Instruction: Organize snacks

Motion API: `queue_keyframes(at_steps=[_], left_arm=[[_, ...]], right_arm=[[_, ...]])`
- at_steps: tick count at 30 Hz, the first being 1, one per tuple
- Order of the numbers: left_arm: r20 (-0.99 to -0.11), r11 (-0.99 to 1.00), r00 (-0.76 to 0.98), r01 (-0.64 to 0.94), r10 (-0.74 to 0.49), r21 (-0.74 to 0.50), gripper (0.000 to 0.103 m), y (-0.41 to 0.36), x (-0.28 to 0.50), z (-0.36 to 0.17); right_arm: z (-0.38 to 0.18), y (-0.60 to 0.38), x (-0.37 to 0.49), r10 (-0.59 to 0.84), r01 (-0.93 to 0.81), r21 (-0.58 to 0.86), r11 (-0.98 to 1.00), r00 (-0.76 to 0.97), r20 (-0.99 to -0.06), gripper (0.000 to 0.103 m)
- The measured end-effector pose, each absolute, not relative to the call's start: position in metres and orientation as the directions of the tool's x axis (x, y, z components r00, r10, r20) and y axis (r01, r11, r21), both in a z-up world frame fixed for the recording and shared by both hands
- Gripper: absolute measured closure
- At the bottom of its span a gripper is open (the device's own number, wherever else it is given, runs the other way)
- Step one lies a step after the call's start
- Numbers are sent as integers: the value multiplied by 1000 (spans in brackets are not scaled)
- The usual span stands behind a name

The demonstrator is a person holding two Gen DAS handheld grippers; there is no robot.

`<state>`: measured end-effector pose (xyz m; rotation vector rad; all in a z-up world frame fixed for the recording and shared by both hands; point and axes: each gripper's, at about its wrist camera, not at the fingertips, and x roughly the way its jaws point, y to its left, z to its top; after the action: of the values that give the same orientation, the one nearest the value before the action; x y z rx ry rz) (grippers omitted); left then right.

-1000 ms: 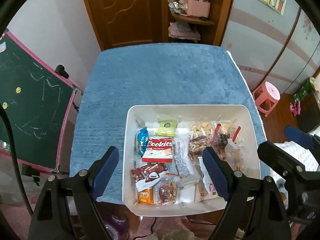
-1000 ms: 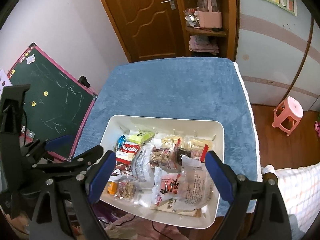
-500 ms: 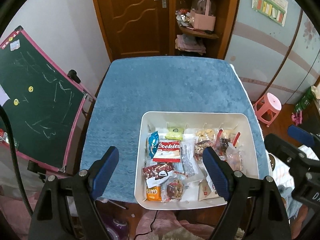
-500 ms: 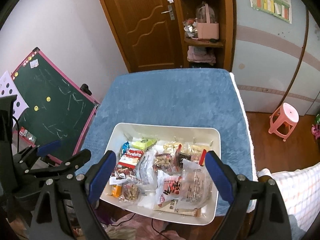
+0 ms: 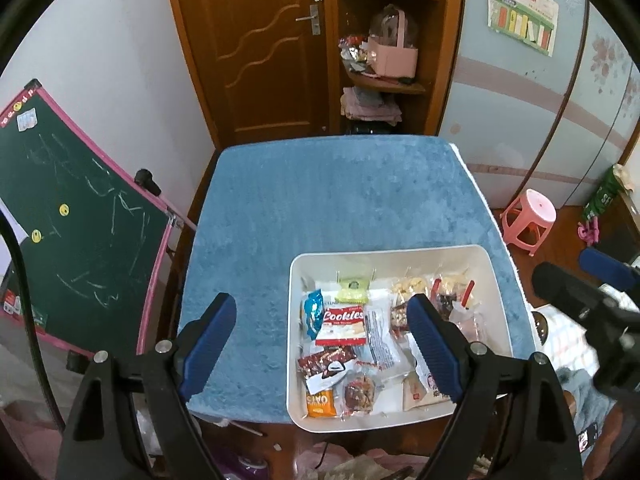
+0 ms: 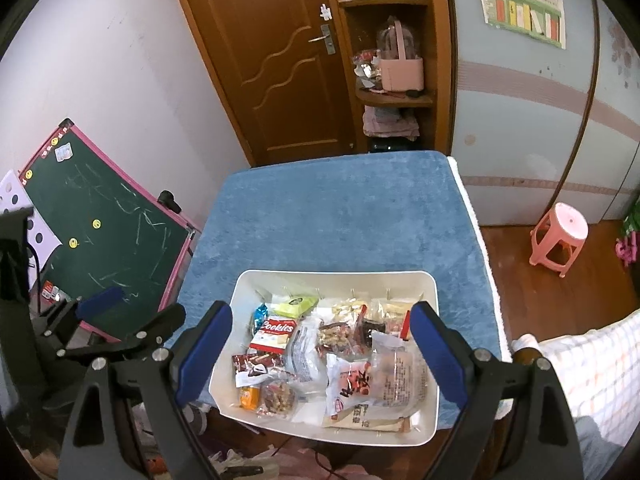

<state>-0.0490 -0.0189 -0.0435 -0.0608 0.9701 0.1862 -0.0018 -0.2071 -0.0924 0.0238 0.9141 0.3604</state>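
Left gripper (image 5: 322, 320): jaws wide apart, nothing between the pads; held above the table's near edge, tilted down.
Right gripper (image 6: 320, 328): jaws wide apart, empty; held above the bin's near side, tilted down.
Bin (image 5: 400, 251): white, rectangular, on the blue table (image 5: 320, 200) at its near right corner; near end overhangs the edge.
Snacks: all loose in the bin, well below both grippers, untouched.
Cookies pack (image 5: 343, 324): red and white, left half of the bin, flat; in the left view it sits between the pads, nearer the right one.
Green packet (image 5: 352, 290): just behind the cookies pack, near the far wall.
Blue packet (image 5: 313, 312): against the left wall, beside the cookies pack.
Orange packet (image 5: 320, 402): near left corner.
Big clear bag (image 6: 396, 376): near right part, on top of other packets, between the right gripper's pads in its view.
Chalkboard (image 5: 72, 220): leaning left of the table.
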Motion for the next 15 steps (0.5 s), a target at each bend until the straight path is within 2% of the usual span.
queue_keyframes(at_steps=[5,15], left_arm=[[-806,980,574,-196,148,40,16,-18,-52,-33],[-826,980,554,-199,108,-5,16,-12,-56,-37]], right_arm=[[-89,-199,-9,307,-287,166,944,569,-763,12],[-92,-191,-10,292,-259,171,951,562,-774,12]])
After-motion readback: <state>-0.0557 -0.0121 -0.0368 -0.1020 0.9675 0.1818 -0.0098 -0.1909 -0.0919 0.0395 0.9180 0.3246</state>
